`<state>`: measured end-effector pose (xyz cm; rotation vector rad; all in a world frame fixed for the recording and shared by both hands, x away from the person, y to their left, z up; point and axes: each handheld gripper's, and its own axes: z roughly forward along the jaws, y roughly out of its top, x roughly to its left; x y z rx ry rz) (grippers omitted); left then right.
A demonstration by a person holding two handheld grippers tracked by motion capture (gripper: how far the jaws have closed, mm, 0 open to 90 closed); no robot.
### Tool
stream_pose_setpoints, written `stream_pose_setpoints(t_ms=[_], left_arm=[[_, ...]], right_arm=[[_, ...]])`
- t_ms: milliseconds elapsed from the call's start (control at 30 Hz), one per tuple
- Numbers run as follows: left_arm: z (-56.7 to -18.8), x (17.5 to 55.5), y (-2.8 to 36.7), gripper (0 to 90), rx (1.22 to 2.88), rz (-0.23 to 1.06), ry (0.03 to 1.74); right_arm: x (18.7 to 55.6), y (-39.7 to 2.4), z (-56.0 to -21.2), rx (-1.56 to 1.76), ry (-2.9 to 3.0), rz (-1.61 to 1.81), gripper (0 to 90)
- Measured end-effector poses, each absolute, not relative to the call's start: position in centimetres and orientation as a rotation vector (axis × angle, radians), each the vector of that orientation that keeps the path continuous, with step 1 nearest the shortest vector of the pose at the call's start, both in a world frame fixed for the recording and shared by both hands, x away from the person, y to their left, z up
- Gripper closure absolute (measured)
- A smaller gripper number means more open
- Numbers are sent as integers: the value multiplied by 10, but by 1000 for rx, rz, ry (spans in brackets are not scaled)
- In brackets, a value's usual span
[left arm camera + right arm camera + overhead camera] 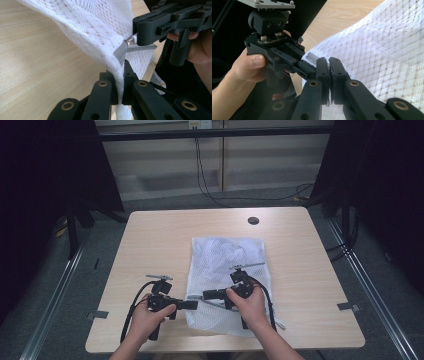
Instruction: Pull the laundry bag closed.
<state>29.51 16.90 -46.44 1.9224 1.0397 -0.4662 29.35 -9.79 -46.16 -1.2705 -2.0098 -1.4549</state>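
A white mesh laundry bag [227,255] lies flat on the table, right of centre. Both grippers meet at its near left corner. My left gripper [192,305] points right and is shut on the bag's edge [120,85], beside the grey zipper tape [121,51]. The mesh [87,22] rises from its jaws in a lifted fold. My right gripper [206,295] points left, facing it. In the left gripper view the right gripper [136,37] is shut on the small white and metal zipper pull [130,40]. In the right gripper view its jaws [329,72] are pressed together at the bag's corner [382,50].
The wooden table [150,245] has a round dark grommet [253,220] near its far edge. Black curtains stand at both sides, and cables [205,185] trail on the floor behind. A hand [249,67] holds the left gripper close to my right jaws.
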Motion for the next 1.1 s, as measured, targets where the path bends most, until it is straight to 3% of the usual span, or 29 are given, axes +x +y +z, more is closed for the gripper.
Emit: stream_pose_setpoints(t_ms=[1100], left_arm=[[-464, 296, 170, 882, 1905, -480, 1048]], right_arm=[[294, -117, -462, -1297, -2004, -1433, 878]])
